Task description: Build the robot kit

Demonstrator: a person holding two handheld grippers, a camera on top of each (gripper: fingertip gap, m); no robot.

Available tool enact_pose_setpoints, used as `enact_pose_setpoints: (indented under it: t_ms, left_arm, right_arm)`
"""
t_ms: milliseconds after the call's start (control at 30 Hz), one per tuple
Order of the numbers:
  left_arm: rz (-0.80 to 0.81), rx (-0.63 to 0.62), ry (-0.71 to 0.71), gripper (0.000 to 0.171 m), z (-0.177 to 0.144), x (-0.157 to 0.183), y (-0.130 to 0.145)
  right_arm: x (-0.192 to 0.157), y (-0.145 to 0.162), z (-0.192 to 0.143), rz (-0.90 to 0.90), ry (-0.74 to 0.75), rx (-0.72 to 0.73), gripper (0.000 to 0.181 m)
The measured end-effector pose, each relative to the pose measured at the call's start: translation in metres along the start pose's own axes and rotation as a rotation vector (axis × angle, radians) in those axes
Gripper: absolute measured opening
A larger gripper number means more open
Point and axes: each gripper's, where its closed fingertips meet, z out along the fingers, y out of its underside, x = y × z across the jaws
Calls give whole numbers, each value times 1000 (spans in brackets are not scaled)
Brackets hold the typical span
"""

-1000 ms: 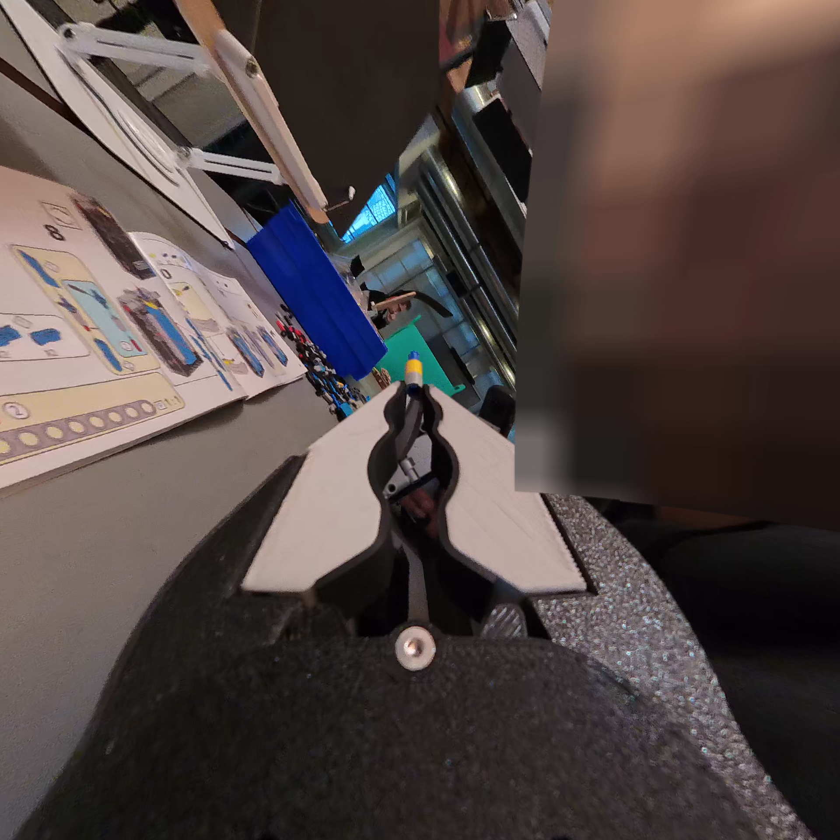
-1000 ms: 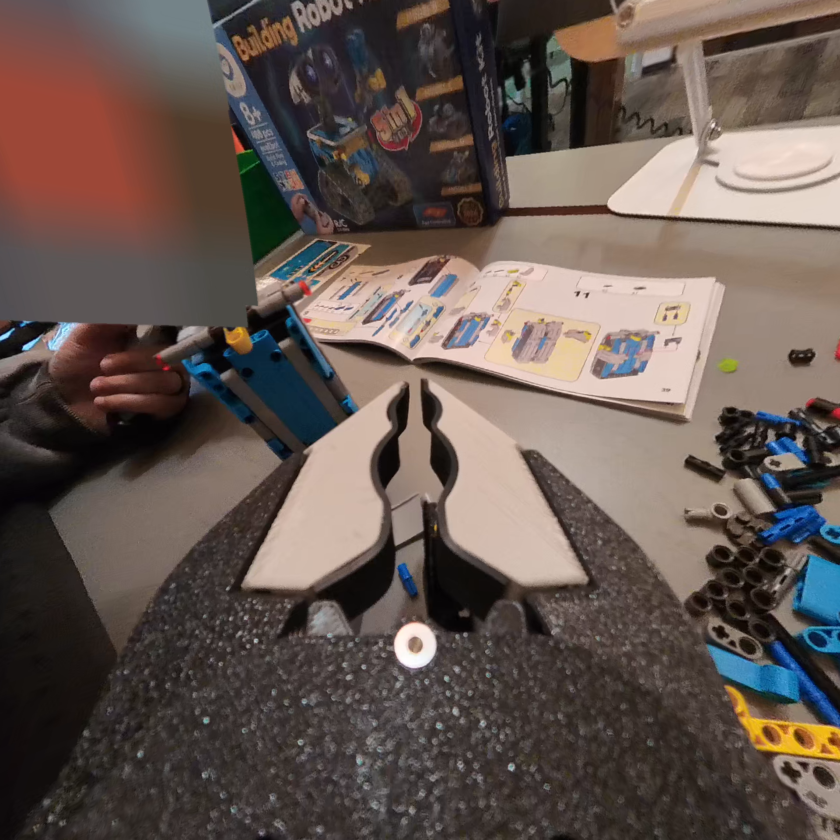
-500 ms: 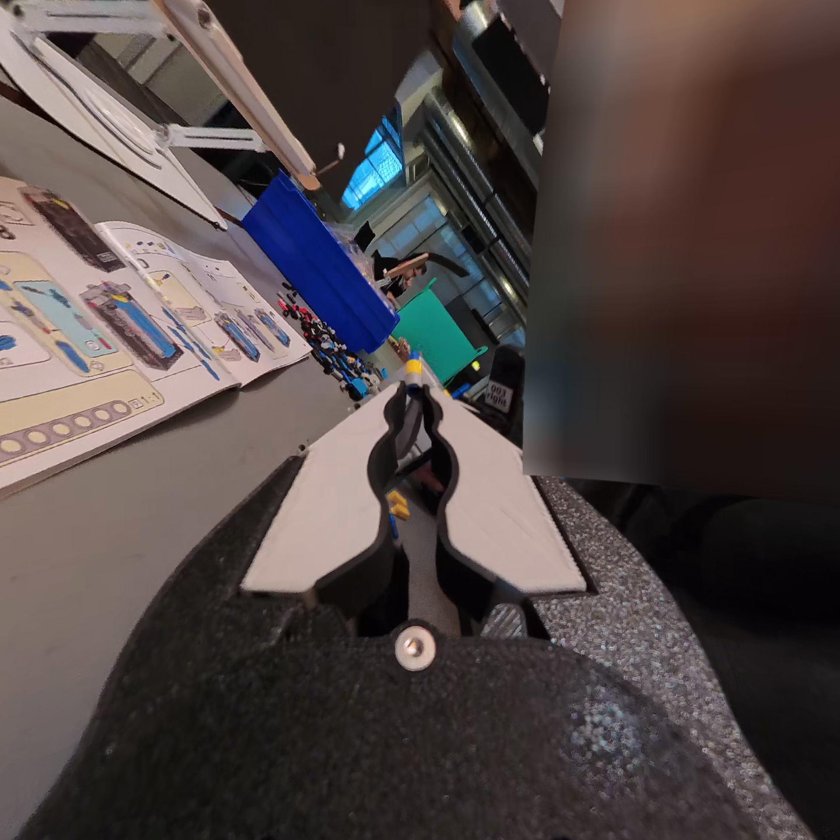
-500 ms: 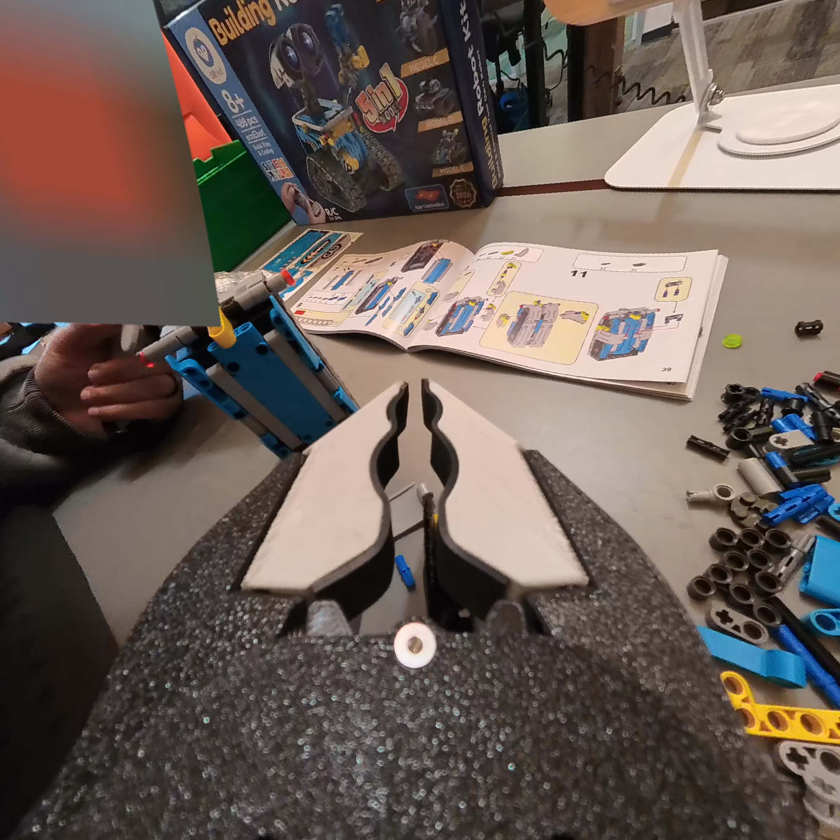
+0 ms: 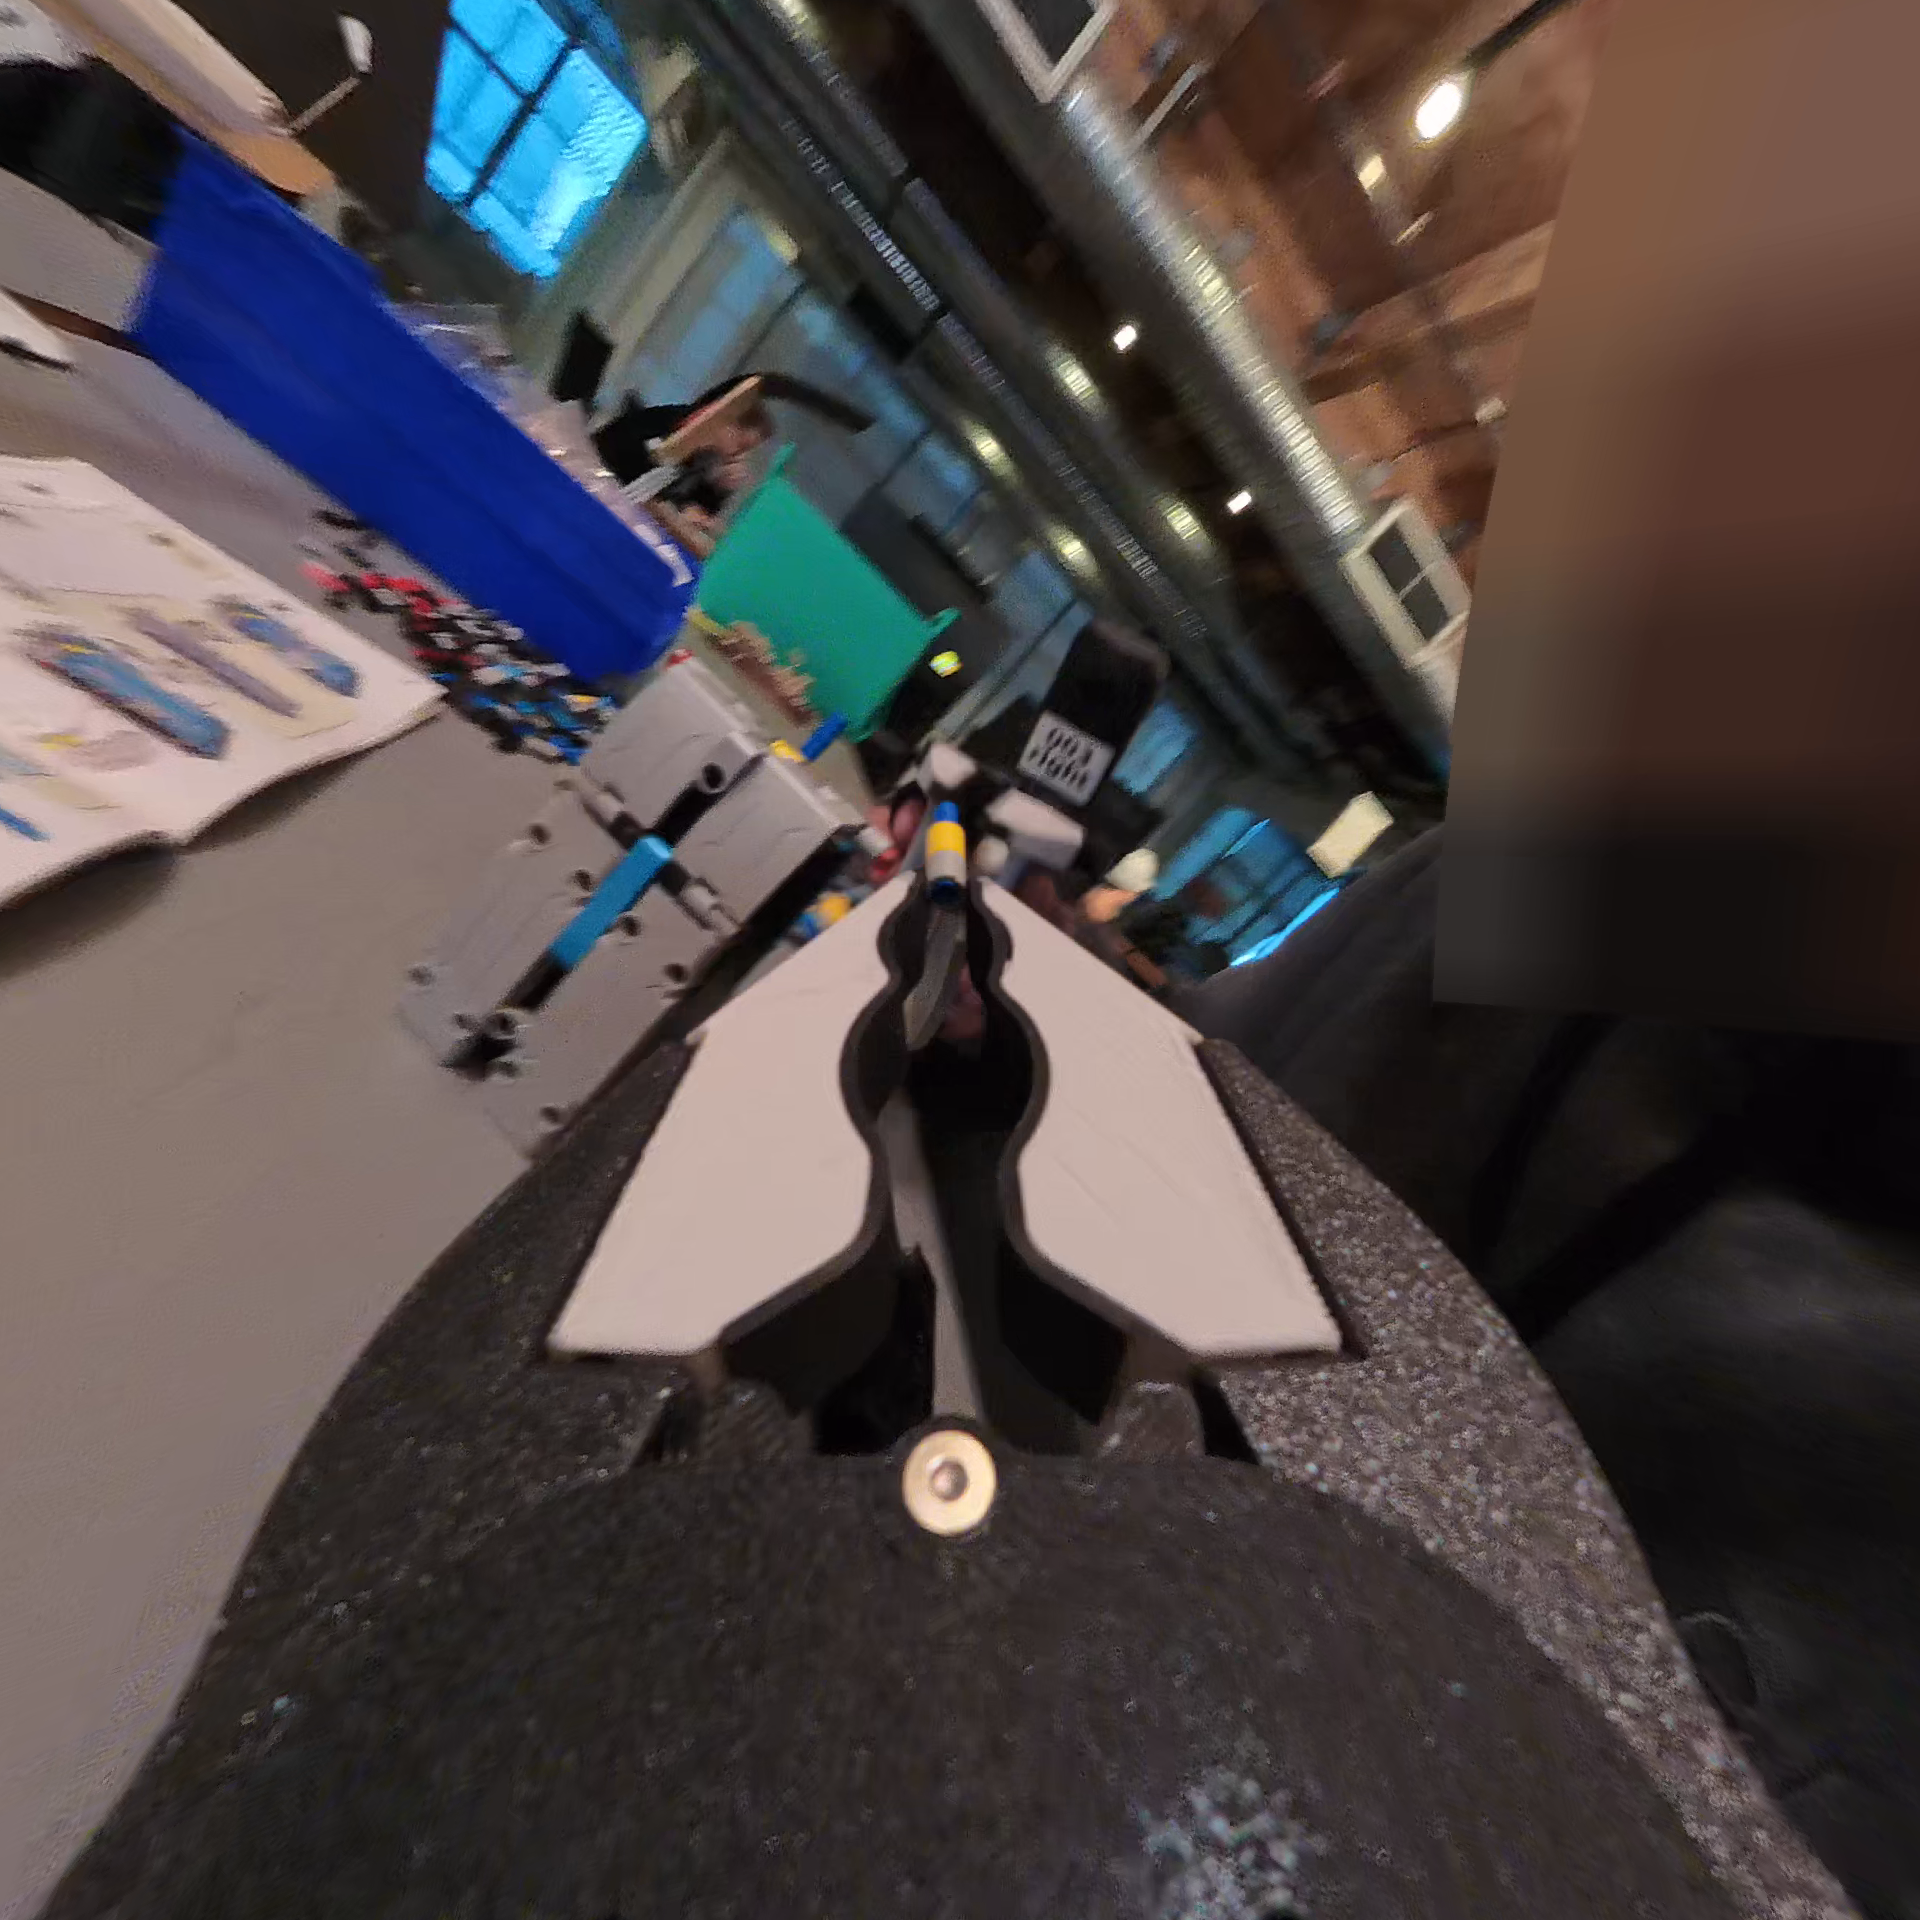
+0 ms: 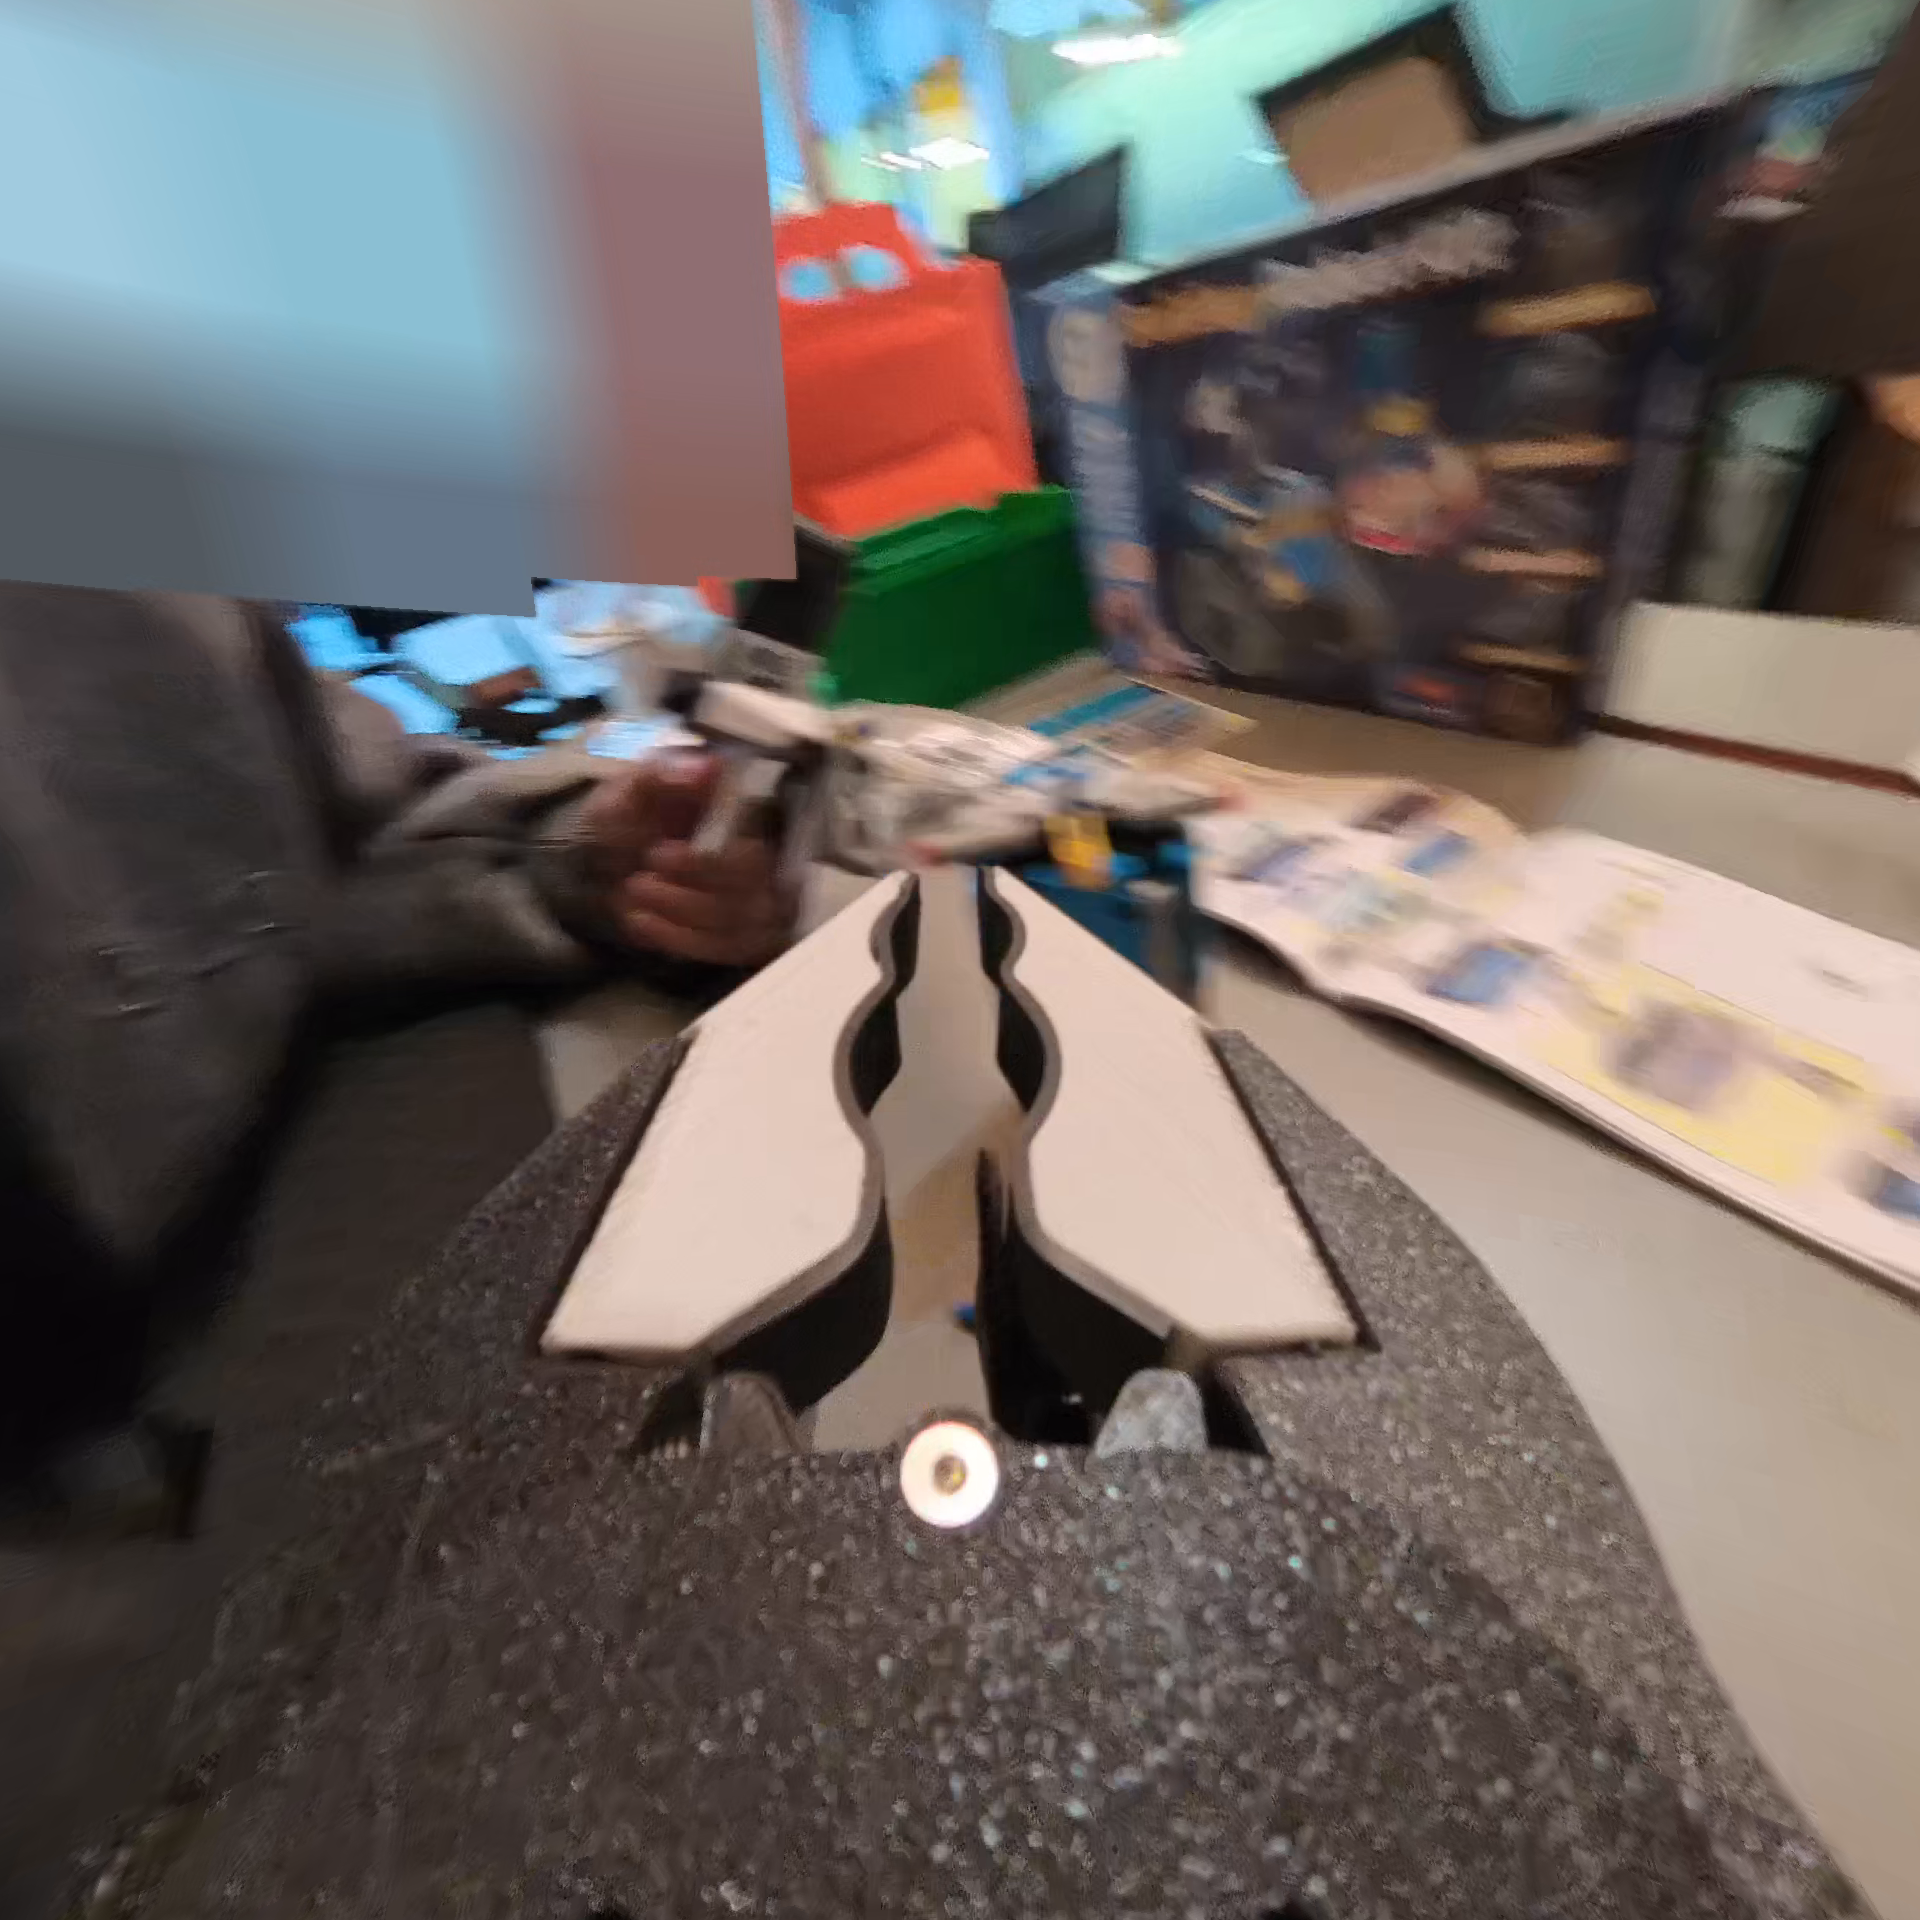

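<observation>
Grey tabletop (image 5: 208, 1143) fills the left side of the left wrist view, under a blurred ceiling with metal ducts (image 5: 1164, 312) at the upper centre. The left gripper (image 5: 943, 902) is seen at the centre of that view, its jaws pressed together on a thin dark axle (image 5: 935, 977) whose tip carries blue, grey and yellow collars and sticks out past the fingertips. A grey and blue brick assembly (image 5: 644, 894) is seen just left of the fingertips, on the table. An open instruction booklet (image 5: 156, 675) lies at the left edge, a scatter of small loose parts (image 5: 488, 665) beyond it, and a blue bin (image 5: 364, 416) and a green bin (image 5: 810, 613) farther back.

In the right wrist view, which is heavily blurred, the right gripper (image 6: 948, 883) is shown at the centre with its jaws slightly parted and nothing between them. Just beyond its tips, a blue block (image 6: 1112, 904) of the assembly is seen, and at centre left a hand (image 6: 686, 873) is wrapped around the other gripper's handle. The booklet (image 6: 1558, 987) is spread at the right, and a dark printed box (image 6: 1403, 499) stands upright at the upper right, beside a green bin (image 6: 956, 592) and an orange bin (image 6: 894, 395).
</observation>
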Motion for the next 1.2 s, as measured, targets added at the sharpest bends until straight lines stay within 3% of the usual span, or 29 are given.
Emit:
enact_pose_setpoints:
  t_ms: [100,200,367,400,467,600,767,967,1033,1100,1200]
  left_arm:
    - [-99,33,143,6,0,18,-3]
    - [-59,-78,210,6,7,35,17]
    - [62,-219,206,6,18,46,50]
    - [77,-228,203,5,18,46,52]
    - [88,-268,196,6,18,44,58]
    - [149,-538,115,2,5,27,90]
    - [278,-827,-57,0,-14,-2,126]
    - [316,-863,-105,1,-16,-9,131]
    - [290,-835,-112,1,-15,-12,126]
    - [278,-799,-139,2,-14,-17,118]
    - [280,-736,-161,2,-12,-20,106]
  right_arm:
    - [-50,9,18,52,-190,-45,26]
    - [-66,17,34,0,-171,-77,37]
    - [-87,39,45,-230,-143,-178,22]
    - [-84,43,46,-253,-121,-207,9]
    - [-80,49,44,-243,-131,-259,2]
    - [-81,75,30,-151,-248,-478,2]
    - [-82,135,15,-244,-270,-815,2]
    - [-75,135,15,-252,-213,-846,2]
    - [-66,129,14,-243,-163,-832,18]
    - [-59,116,-5,-188,-132,-861,23]
    - [-21,98,-49,-160,36,-863,19]
